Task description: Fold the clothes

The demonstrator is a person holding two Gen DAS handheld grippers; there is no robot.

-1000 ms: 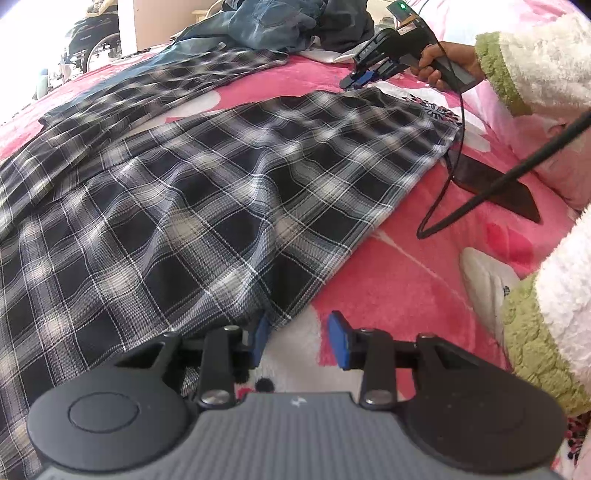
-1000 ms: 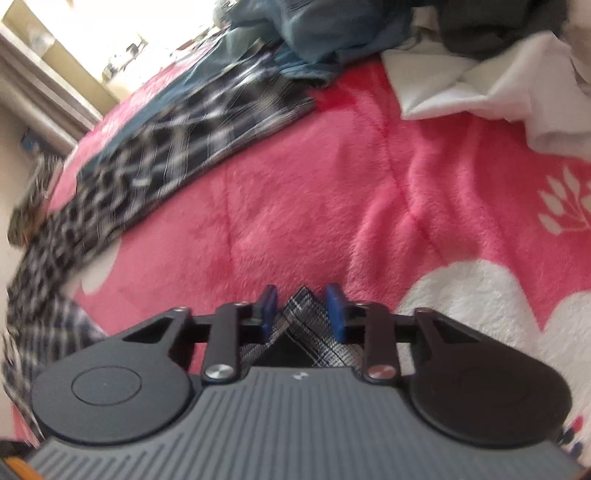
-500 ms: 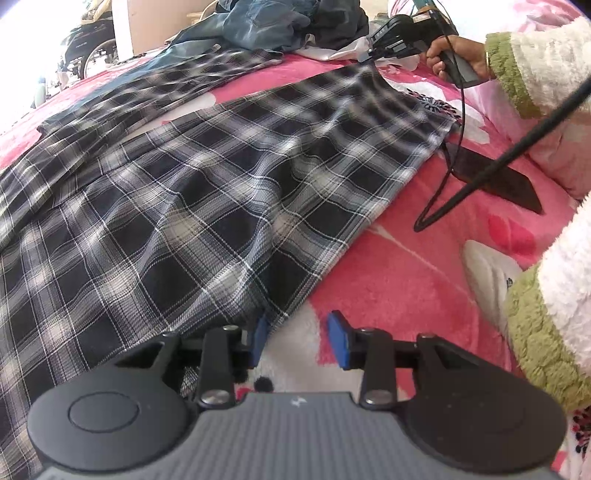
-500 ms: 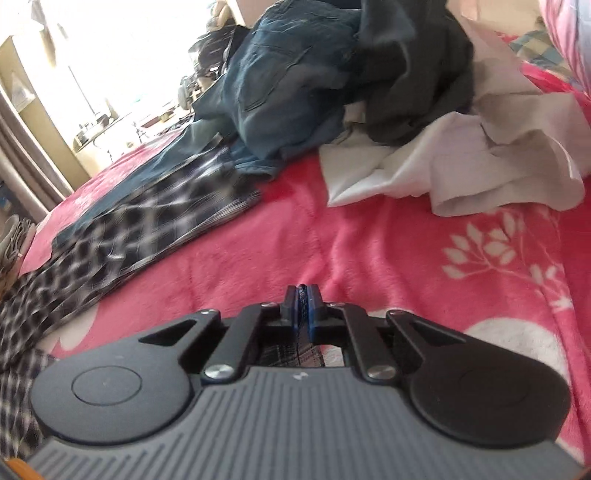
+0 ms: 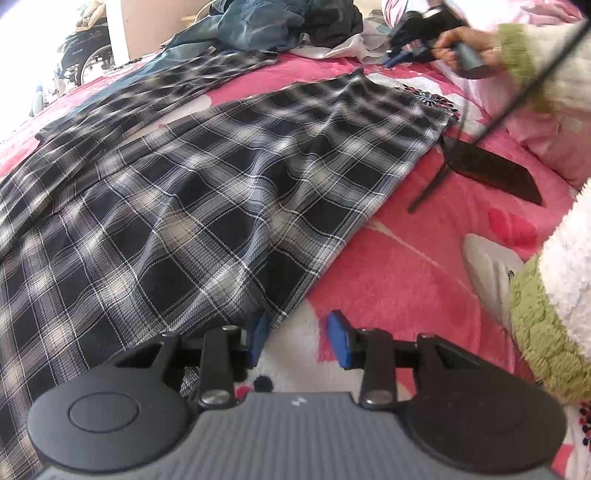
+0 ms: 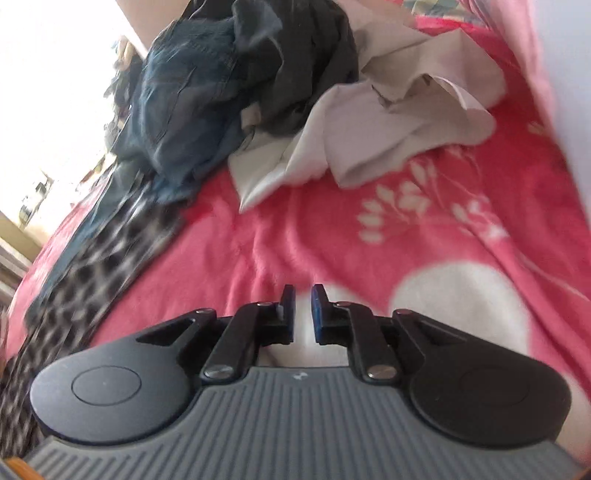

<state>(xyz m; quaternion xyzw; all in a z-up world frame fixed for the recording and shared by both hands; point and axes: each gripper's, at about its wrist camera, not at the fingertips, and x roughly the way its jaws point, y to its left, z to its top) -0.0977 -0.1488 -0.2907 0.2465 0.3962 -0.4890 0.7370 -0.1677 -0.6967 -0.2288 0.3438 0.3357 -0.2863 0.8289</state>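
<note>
The plaid skirt [image 5: 207, 206] lies spread flat on the bed [image 5: 399, 266]. All positions below are referenced to the skirt. Behind it: a second plaid garment [image 5: 155, 92], flat on the bed. Behind that: a pile of clothes [image 5: 280, 26]. At its near corner: the left hand-held gripper [image 5: 298, 341], one finger touching the hem. Beyond its far right corner: the right hand-held gripper [image 5: 406, 55], raised above the bed.
</note>
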